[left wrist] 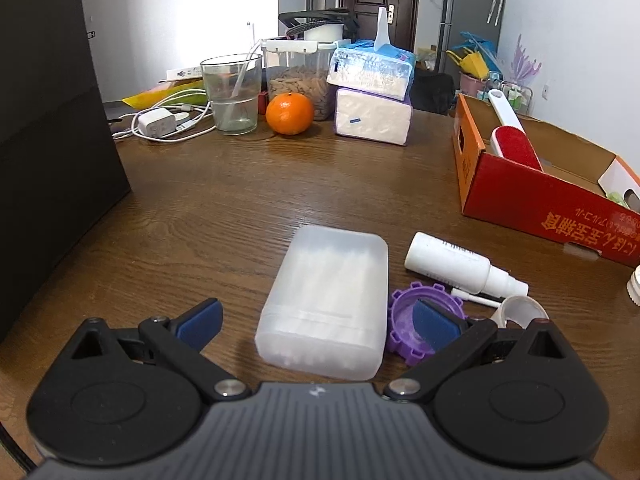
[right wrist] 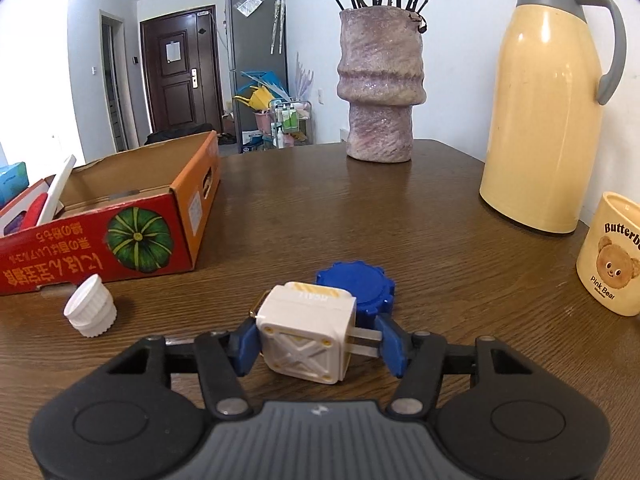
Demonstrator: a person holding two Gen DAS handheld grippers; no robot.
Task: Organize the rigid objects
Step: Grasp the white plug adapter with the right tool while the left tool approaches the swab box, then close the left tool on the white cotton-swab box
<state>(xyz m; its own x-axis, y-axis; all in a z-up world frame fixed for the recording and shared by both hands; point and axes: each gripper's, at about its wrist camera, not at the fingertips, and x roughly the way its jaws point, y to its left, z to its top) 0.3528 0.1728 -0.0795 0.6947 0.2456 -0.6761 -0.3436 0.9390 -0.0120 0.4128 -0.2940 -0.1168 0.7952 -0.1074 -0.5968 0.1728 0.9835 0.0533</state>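
Left wrist view. Left gripper (left wrist: 318,322): blue-padded fingers (left wrist: 200,322) spread wide, straddling a frosted plastic case (left wrist: 326,306), rounded-rectangular, lying flat on the wood-grain tabletop (left wrist: 248,200); no contact seen. Just right of the case: purple gear-edged ring (left wrist: 404,336), partly behind the right finger. Beyond it: white spray bottle (left wrist: 460,264) on its side, matte plastic; roll of tape (left wrist: 520,308), translucent. Right edge: red-and-orange cardboard box (left wrist: 520,192), open-topped, holding a lint brush (left wrist: 512,136) with white handle and red pile, leaning on the wall. Far side: clear drinking glass (left wrist: 232,94); orange (left wrist: 289,114); lidded clear tub (left wrist: 298,80) with brown pieces inside; two stacked tissue packs (left wrist: 372,96); white charger with cable (left wrist: 158,122).

Right wrist view. Right gripper (right wrist: 316,346): fingers closed on a white cube plug adapter (right wrist: 306,336), left pad on its side, right pad against the metal prongs; whether it rests on the tabletop cannot be told. Just behind: blue gear-edged cap (right wrist: 354,286), flat. Left: white ribbed cap (right wrist: 90,306), near the box. Behind: mottled stone-like vase (right wrist: 380,84) with dark stems; cream thermos jug (right wrist: 548,100), grey handle; cream bear-print cup (right wrist: 612,256).
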